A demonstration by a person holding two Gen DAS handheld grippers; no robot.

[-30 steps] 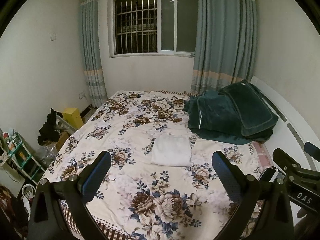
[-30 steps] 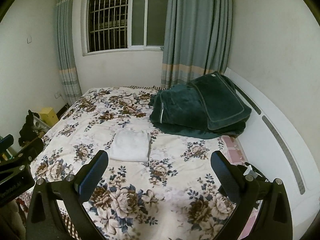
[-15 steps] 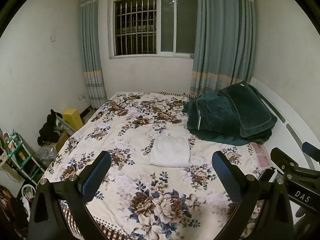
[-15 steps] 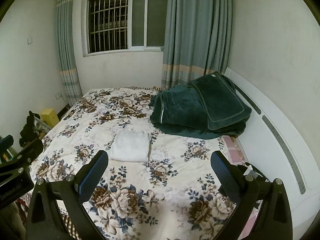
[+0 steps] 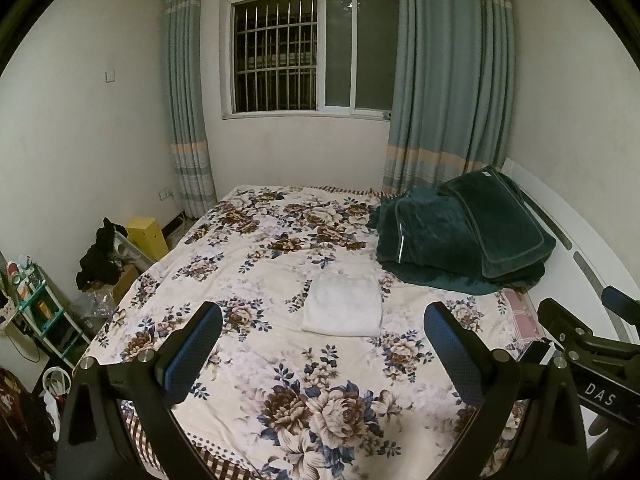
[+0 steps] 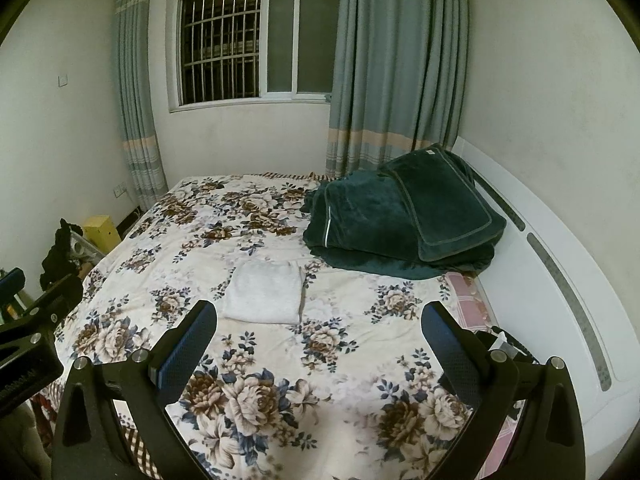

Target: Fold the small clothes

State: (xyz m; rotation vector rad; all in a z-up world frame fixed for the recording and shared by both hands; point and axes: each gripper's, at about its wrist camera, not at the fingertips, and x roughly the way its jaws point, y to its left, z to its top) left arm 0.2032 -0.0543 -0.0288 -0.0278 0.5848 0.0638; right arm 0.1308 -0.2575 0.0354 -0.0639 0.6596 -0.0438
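A small white garment (image 5: 343, 305) (image 6: 265, 291) lies folded into a neat rectangle in the middle of the flowered bedspread (image 5: 280, 360) (image 6: 320, 344). My left gripper (image 5: 323, 320) hovers open above the near part of the bed, well short of the garment, with nothing between its blue pads. My right gripper (image 6: 319, 318) is likewise open and holds nothing, with the garment ahead and to its left. Each gripper's body shows at the edge of the other's view: the right one (image 5: 588, 344) at the right edge, the left one (image 6: 28, 320) at the left edge.
A pile of dark green blankets (image 5: 464, 236) (image 6: 404, 220) sits at the far right of the bed against the white headboard (image 6: 560, 280). On the floor left of the bed are a yellow box (image 5: 148, 236), dark clothes (image 5: 100, 256) and a small green rack (image 5: 40, 312). A curtained window (image 5: 308, 52) faces me.
Both views have shifted only slightly, tilting a little so the bed sits a touch lower in frame. The white garment has not moved, and both grippers remain open.
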